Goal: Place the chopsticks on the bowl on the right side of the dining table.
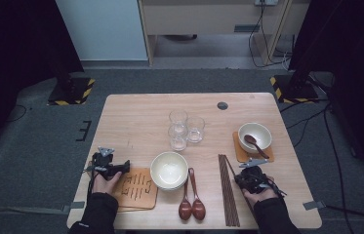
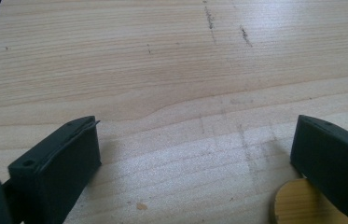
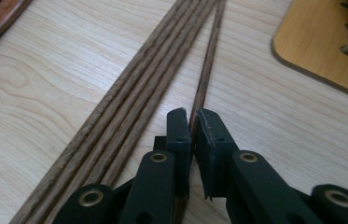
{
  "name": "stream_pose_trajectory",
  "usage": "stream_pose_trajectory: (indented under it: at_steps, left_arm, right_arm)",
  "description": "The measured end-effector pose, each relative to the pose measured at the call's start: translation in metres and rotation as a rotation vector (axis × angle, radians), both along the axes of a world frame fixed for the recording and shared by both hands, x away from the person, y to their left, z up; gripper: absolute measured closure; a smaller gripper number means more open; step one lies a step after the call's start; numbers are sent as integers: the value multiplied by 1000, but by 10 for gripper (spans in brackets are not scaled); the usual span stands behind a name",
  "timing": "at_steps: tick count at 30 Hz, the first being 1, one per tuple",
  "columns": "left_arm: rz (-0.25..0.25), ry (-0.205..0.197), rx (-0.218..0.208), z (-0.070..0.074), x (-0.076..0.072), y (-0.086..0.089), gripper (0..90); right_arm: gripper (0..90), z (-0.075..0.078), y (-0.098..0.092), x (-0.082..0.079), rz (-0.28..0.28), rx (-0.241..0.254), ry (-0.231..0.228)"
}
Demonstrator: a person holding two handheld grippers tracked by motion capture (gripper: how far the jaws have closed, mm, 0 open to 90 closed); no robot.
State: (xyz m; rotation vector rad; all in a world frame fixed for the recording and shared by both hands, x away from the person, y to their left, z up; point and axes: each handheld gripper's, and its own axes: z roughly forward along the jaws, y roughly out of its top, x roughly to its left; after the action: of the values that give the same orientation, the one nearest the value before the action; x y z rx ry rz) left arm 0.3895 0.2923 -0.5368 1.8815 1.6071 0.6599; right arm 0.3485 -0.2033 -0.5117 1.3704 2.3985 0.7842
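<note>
Beside chopsticks point(image 3: 129, 107), right hand-held gripper point(image 3: 194, 122) clamping single chopstick point(image 3: 207, 60)

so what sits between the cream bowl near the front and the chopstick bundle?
Two wooden spoons lie side by side between the cream bowl and the chopsticks, seen in the high view.

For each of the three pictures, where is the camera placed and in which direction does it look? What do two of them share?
High view: fixed above the person's side, looking forward and down on the table; both forearms, left gripper and right gripper show.
Left gripper view: rides on the left gripper, looking along open jaws at bare tabletop.
Right gripper view: rides on the right gripper, jaws shut on one chopstick.
Shared: the chopstick bundle appears in the high and right gripper views.
</note>
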Motion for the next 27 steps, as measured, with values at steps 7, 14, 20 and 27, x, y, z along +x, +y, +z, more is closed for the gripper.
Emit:
stream_pose_trajectory:
  at_steps: [7, 14, 20, 27]
  left_arm:
    - [0, 0, 0, 0, 0, 0, 3]
    - [0, 0, 0, 0, 0, 0, 3]
    - [0, 0, 0, 0, 0, 0, 2]
    - [0, 0, 0, 0, 0, 0, 3]
  right_arm:
    - [849, 1, -5, 2, -39, -26, 1]
    - [850, 3, -9, 8, -68, -26, -27]
    - [848, 0, -10, 11, -65, -31, -23]
    - [790, 1, -12, 8, -73, -9, -42]
